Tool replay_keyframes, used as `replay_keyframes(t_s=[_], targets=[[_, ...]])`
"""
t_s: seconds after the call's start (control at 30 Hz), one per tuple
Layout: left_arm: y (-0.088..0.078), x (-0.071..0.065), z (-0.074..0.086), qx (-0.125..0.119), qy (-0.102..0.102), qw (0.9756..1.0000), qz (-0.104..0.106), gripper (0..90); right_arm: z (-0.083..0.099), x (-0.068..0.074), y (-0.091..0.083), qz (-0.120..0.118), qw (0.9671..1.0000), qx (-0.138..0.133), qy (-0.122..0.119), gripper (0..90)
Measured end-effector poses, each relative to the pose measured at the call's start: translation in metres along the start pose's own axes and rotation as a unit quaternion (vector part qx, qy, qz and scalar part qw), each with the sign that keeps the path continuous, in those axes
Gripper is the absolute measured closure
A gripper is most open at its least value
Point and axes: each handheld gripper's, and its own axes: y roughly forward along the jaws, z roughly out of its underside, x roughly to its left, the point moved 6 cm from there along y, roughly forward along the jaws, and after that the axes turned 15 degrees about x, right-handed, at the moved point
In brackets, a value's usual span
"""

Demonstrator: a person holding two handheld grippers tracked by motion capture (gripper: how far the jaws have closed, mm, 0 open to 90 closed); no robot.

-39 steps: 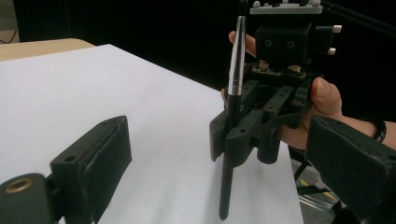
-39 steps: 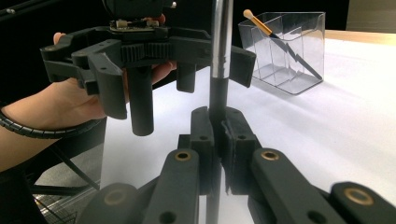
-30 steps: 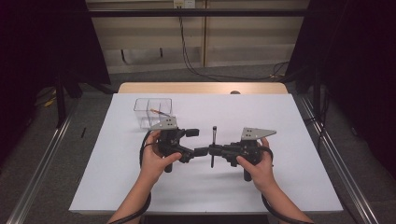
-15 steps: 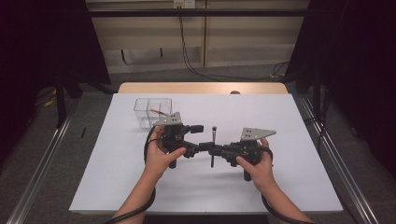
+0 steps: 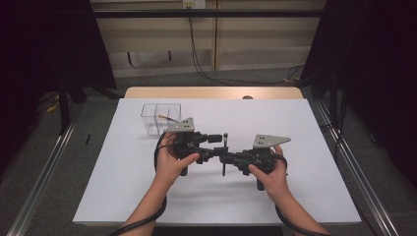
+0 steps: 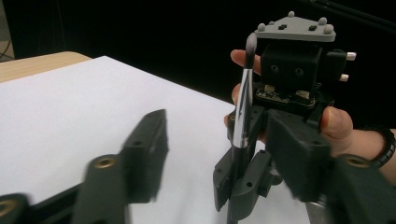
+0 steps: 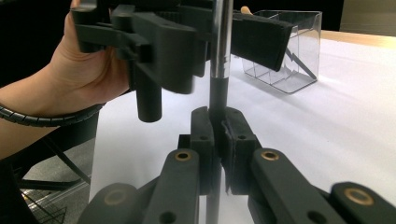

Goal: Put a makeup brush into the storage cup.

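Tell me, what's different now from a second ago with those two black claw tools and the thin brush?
The left gripper has edged toward the brush, and its jaws have just been closing around the upper handle; whether they already press on it I cannot tell. The right gripper stays clamped on the brush, holding it upright. The clear box and the white table are unchanged.

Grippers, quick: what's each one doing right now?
Left gripper: jaws just closing around the brush, not yet pressing it.
Right gripper: shut on the brush.
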Motion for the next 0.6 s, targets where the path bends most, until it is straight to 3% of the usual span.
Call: replay_keyframes(t_s=[0.33,0.6], targets=[[0.0003,-0.0040,0.0006,0.004,0.010,0.9999,0.002,64.5,-0.0004,0.0011,0.0019,0.003,1.0000,0.003,-0.004,84.4],[0.0022,-0.0074,0.0015,-0.001,0.018,0.9997,0.015,83.2,-0.0015,0.0004,0.0018,0.006,1.0000,-0.001,0.000,84.3]])
